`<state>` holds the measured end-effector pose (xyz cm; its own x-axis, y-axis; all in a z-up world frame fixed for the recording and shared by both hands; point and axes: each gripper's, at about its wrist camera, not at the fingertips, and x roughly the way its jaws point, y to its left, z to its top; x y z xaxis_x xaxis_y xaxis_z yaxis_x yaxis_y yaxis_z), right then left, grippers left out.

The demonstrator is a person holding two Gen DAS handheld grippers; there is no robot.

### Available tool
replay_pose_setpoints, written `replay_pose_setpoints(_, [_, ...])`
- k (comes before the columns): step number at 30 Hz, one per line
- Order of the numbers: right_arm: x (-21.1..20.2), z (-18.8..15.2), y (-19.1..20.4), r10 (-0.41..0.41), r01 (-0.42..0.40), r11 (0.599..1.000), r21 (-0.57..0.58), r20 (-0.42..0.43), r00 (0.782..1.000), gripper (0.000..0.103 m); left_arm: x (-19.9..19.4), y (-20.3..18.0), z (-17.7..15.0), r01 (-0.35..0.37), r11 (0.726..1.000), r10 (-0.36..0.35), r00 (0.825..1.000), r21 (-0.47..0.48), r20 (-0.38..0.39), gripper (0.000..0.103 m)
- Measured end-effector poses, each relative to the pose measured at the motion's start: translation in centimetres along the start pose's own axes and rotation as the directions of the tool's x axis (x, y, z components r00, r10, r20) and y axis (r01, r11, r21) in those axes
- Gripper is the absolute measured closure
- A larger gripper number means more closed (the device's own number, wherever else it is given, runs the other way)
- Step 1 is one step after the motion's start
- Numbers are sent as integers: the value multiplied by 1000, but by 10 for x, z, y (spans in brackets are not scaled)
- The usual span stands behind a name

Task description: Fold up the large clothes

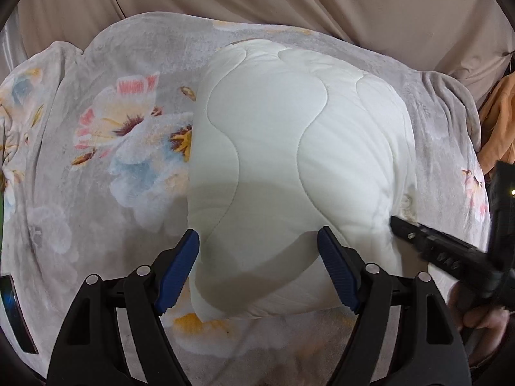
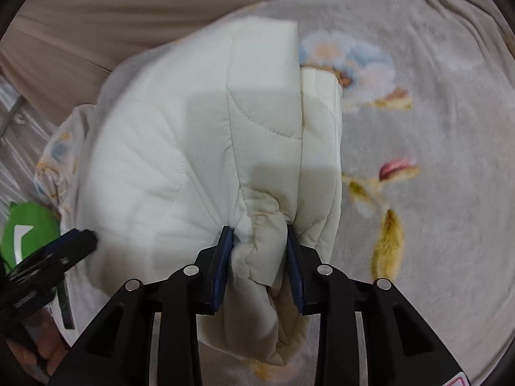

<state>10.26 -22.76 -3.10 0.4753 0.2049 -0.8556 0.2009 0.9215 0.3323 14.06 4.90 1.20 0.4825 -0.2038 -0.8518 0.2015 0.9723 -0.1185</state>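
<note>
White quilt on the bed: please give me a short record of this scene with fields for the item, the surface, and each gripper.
item: white quilt, quilted, folded into a thick bundle
surface: grey floral blanket
left gripper: open, fingers on either side of the quilt's near edge
right gripper: shut on a bunched corner of the quilt
background: beige curtain

Both wrist cameras look closely down on the same white quilt (image 1: 289, 160), from opposite sides.
</note>
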Motion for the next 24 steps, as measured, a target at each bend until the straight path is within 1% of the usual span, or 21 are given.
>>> replay_pose_setpoints(2, [-23, 0, 2, 22, -22, 1000, 4, 64, 998, 74, -1, 2, 0, 2, 1000, -2, 1000, -4, 4, 29])
replay_pose_setpoints(3, [-26, -2, 1, 20, -21, 1000, 0, 75, 997, 74, -1, 3, 1, 5, 1000, -5, 1000, -8, 5, 29])
replay_pose_setpoints(4, [-20, -2, 0, 14, -13, 1000, -11, 55, 998, 73, 1, 4, 1, 9, 1000, -9, 1000, -12, 2, 28])
replay_pose_setpoints(5, [-7, -3, 1, 1, 0, 1000, -28, 13, 1000, 70, 3, 4, 2, 11, 1000, -11, 1000, -18, -4, 28])
replay_pose_setpoints(6, [3, -4, 0, -21, 20, 999, -35, -14, 1000, 69, 4, 4, 2, 13, 1000, -13, 1000, -23, -10, 28])
replay_pose_setpoints(7, [2, -3, 1, -28, 27, 999, -31, -18, 999, 69, 5, 3, 3, 15, 1000, -15, 1000, -28, -17, 28])
replay_pose_setpoints(9, [-12, -1, 5, -8, 8, 1000, -24, 9, 1000, 69, 2, 5, 4, 19, 999, -19, 1000, -34, -13, 26])
replay_pose_setpoints(10, [-25, 0, 4, 6, -5, 1000, -21, 46, 999, 69, 1, 7, 5, 26, 999, -26, 1000, -39, -7, 20])
replay_pose_setpoints(11, [-36, 0, 2, 13, -12, 1000, -16, 78, 997, 64, -2, 13, 7, 47, 997, -47, 999, -55, 6, 16])
replay_pose_setpoints(12, [-44, -1, -3, 13, -13, 1000, -7, 102, 995, 57, -3, 19, 10, 68, 995, -67, 998, -76, 15, 14])
replay_pose_setpoints(13, [-49, -1, -11, 13, -14, 1000, 13, 118, 993, 53, -3, 25, 12, 87, 992, -85, 996, -93, 20, 11])
replay_pose_setpoints(14, [-51, -1, -20, 10, -14, 999, 30, 126, 992, 48, -2, 34, 15, 116, 986, -114, 993, -122, 20, 10])
replay_pose_setpoints(15, [-49, 0, -30, 2, -8, 999, 49, 122, 992, 45, 2, 43, 19, 138, 977, -137, 990, -161, 18, 10])
replay_pose_setpoints(17, [-36, 2, -48, -7, -2, 995, 102, 88, 996, 44, 14, 59, 26, 199, 952, -201, 979, -232, 13, 6])
replay_pose_setpoints(18, [-26, 3, -55, 4, -12, 992, 124, 66, 998, 43, 25, 67, 29, 217, 938, -225, 974, -269, 0, 6])
replay_pose_setpoints(19, [-11, 4, -61, 25, -27, 988, 153, 17, 1000, 43, 34, 71, 30, 222, 930, -238, 971, -293, -18, 6])
replay_pose_setpoints(20, [0, 3, -62, 42, -39, 986, 165, -13, 999, 43, 48, 74, 31, 259, 913, -286, 957, -314, -45, 5])
replay_pose_setpoints(21, [14, 3, -63, 82, -73, 981, 179, -45, 996, 43, 60, 74, 31, 291, 899, -328, 943, -327, -62, 5])
replay_pose_setpoints(22, [23, 3, -60, 109, -95, 976, 197, -59, 992, 43, 67, 73, 30, 297, 895, -338, 938, -333, -74, 5])
replay_pose_setpoints(23, [30, 3, -59, 139, -123, 969, 214, -65, 988, 43, 71, 69, 29, 300, 899, -340, 937, -321, -78, 5])
replay_pose_setpoints(24, [36, 3, -56, 178, -157, 960, 231, -72, 981, 60, 70, 65, 29, 295, 909, -330, 941, -295, -78, 5])
